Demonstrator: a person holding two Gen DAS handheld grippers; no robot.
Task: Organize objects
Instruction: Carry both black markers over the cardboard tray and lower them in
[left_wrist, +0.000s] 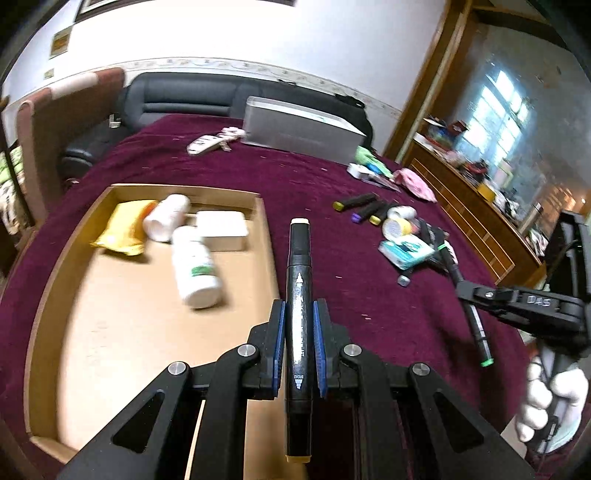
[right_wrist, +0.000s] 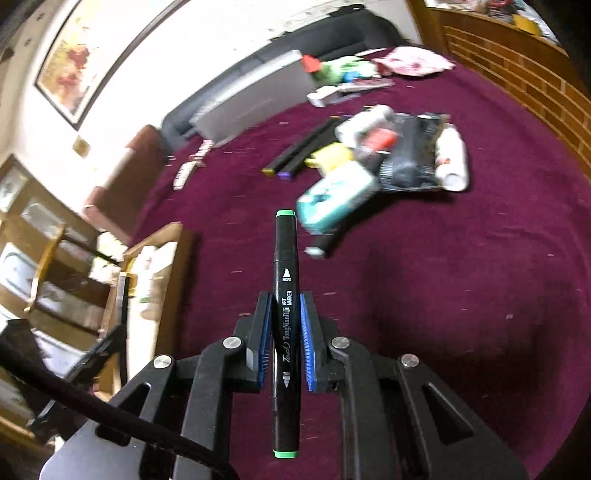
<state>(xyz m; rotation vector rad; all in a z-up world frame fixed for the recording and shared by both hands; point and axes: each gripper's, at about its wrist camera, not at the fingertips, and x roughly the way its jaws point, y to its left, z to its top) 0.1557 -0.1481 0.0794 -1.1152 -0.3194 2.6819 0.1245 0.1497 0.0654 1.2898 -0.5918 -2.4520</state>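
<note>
Maroon tablecloth (left_wrist: 332, 295); wooden tray (left_wrist: 48, 295); dark sofa (left_wrist: 192, 96) behind.

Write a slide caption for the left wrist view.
Left claw grips a cream-capped black marker above a cardboard tray of bottles.

I am looking past a maroon cloth (left_wrist: 229, 173) covering the desk toward a white wall (left_wrist: 258, 33), where a dark sofa (left_wrist: 192, 96) is sitting. Daylight is coming through a window (left_wrist: 498, 110) (blurred) beside a wooden cabinet (left_wrist: 476, 221). A framed picture (right_wrist: 77, 62) is hanging.
</note>
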